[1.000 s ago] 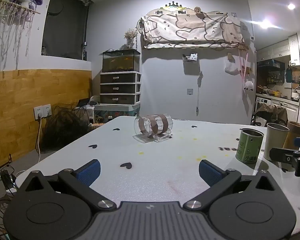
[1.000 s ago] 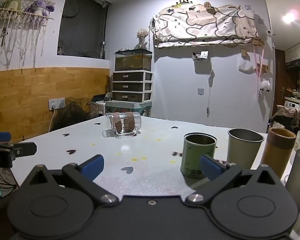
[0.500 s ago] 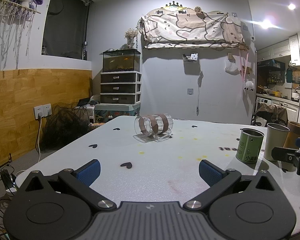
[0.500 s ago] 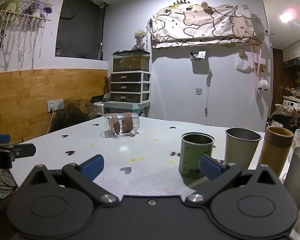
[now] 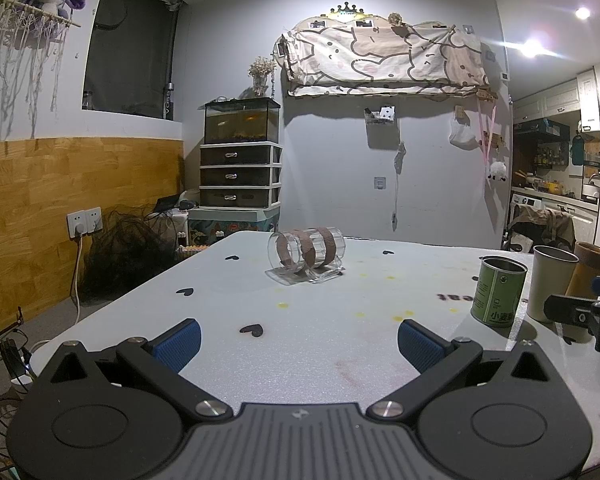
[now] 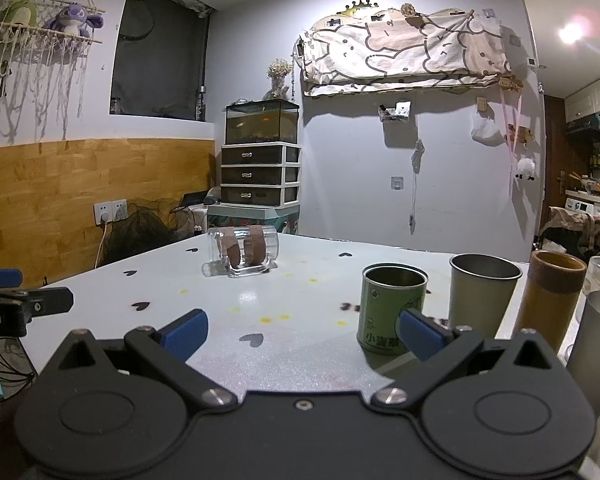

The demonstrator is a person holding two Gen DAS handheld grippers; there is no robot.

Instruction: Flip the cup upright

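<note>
Cup (image 5: 306,255) first: one clear glass mug with two brown bands lies on its side toward the far end of the white table (image 5: 340,328), handle against the surface. Off to the right stand four upright containers in a row: one green tin (image 6: 392,310), one grey tumbler (image 6: 482,298), one brown tube (image 6: 552,296), one grey cup (image 6: 596,344). Left hand-held gripper (image 5: 298,342) and right hand-held gripper (image 6: 304,332) both gape wide, gripping nothing, well short of the mug.
</note>
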